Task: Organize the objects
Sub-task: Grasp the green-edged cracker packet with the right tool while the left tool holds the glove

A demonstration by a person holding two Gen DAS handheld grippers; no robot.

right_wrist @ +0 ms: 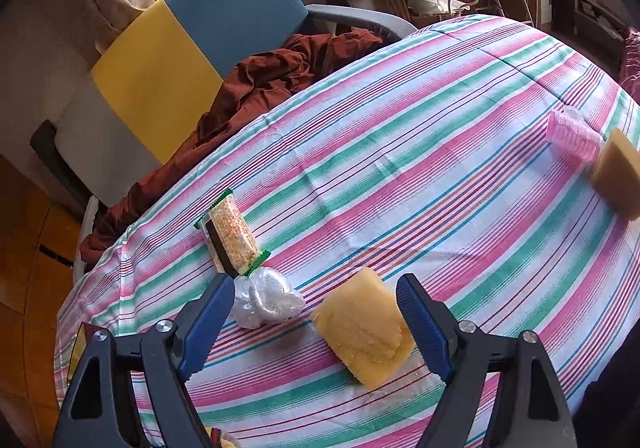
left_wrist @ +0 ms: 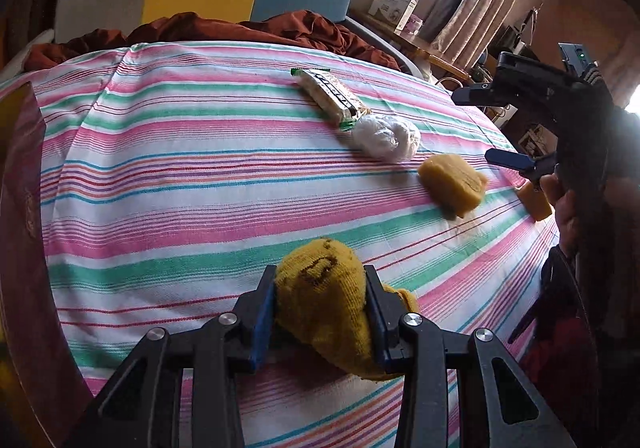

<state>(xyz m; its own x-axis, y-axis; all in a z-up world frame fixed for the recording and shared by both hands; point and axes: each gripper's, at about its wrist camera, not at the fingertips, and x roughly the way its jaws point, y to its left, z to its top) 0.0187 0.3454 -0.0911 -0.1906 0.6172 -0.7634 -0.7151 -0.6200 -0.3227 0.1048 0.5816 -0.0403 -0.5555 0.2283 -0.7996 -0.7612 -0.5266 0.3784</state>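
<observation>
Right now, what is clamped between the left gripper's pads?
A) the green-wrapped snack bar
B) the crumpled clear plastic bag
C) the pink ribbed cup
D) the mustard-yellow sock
D: in the left wrist view the left gripper has its blue pads pressed into both sides of the mustard-yellow sock, while the snack bar and the plastic bag lie untouched further off on the striped cloth.

My left gripper [left_wrist: 320, 312] is clamped tight on the yellow sock [left_wrist: 328, 300], angled down. My right gripper [right_wrist: 316, 312] tilts downward, jaws spread wide, gripping nothing.
</observation>
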